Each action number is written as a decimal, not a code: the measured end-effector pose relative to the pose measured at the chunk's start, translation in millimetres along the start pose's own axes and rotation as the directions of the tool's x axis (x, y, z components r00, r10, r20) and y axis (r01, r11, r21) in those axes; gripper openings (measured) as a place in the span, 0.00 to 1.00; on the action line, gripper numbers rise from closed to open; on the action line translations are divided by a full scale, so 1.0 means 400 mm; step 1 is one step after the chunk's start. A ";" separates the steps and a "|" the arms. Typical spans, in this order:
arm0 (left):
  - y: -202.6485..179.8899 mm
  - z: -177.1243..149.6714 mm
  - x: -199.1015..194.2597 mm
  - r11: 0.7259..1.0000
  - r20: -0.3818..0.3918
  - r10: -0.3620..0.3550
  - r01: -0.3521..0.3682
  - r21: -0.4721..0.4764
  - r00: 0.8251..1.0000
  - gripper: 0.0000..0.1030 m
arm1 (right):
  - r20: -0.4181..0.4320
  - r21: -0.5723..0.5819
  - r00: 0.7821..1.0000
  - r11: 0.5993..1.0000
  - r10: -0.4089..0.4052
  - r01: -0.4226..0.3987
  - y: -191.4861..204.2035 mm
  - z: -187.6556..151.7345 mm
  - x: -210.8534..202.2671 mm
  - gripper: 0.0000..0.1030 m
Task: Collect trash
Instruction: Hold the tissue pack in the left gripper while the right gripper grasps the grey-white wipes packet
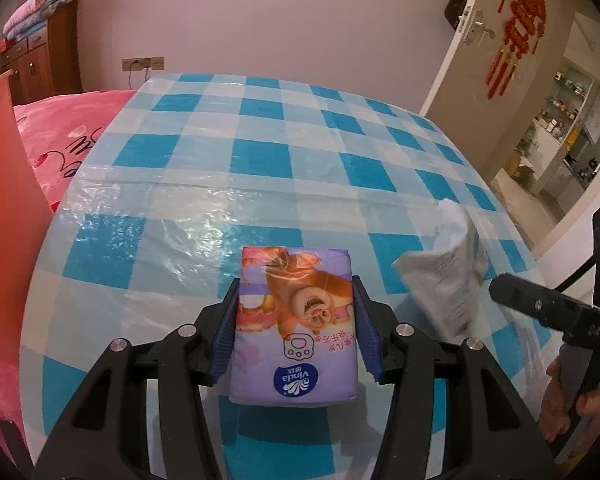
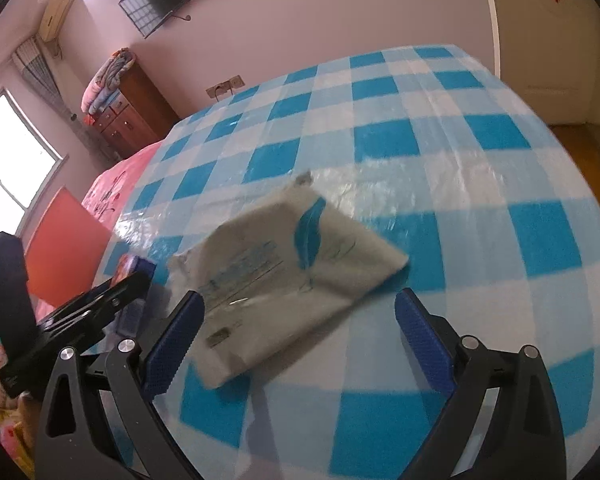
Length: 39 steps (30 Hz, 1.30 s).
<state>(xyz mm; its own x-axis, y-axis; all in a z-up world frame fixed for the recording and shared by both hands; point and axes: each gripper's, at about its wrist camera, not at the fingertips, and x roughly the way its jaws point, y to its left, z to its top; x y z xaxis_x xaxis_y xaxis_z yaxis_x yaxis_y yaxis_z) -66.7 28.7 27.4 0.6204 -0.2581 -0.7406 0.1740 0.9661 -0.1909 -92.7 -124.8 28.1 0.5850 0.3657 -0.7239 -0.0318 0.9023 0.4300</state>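
Note:
A purple Vinda tissue pack [image 1: 296, 320] with a cartoon bear sits between the blue pads of my left gripper [image 1: 296, 328], which is shut on it just above the blue-checked tablecloth [image 1: 260, 160]. A white wrapper with a blue feather print [image 2: 284, 272] lies on the cloth between the fingers of my right gripper [image 2: 300, 340], which is open around it. The same wrapper shows in the left wrist view [image 1: 448, 264], beside my right gripper's black finger [image 1: 540, 304]. My left gripper shows at the left of the right wrist view [image 2: 100, 300].
An orange bin or board [image 1: 4, 200] stands at the table's left edge, also in the right wrist view [image 2: 68, 248]. A pink bed [image 1: 72, 136] lies behind it. A wooden cabinet [image 2: 132, 112] stands by the far wall. An open door [image 1: 500, 60] is at the right.

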 end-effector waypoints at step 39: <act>0.053 -0.035 -0.048 0.997 0.015 -0.062 0.063 -0.038 0.998 0.52 | 0.001 -0.160 0.987 0.974 -0.162 0.160 0.107 0.050 0.129 0.69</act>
<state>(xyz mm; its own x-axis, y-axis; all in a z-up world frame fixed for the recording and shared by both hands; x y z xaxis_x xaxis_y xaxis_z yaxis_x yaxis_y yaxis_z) -85.6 54.3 28.7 0.6197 -0.3176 -0.7177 0.1830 0.9477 -0.2614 -47.6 -71.7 19.9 0.5835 0.2141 -0.7834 -0.0666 0.9740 0.2166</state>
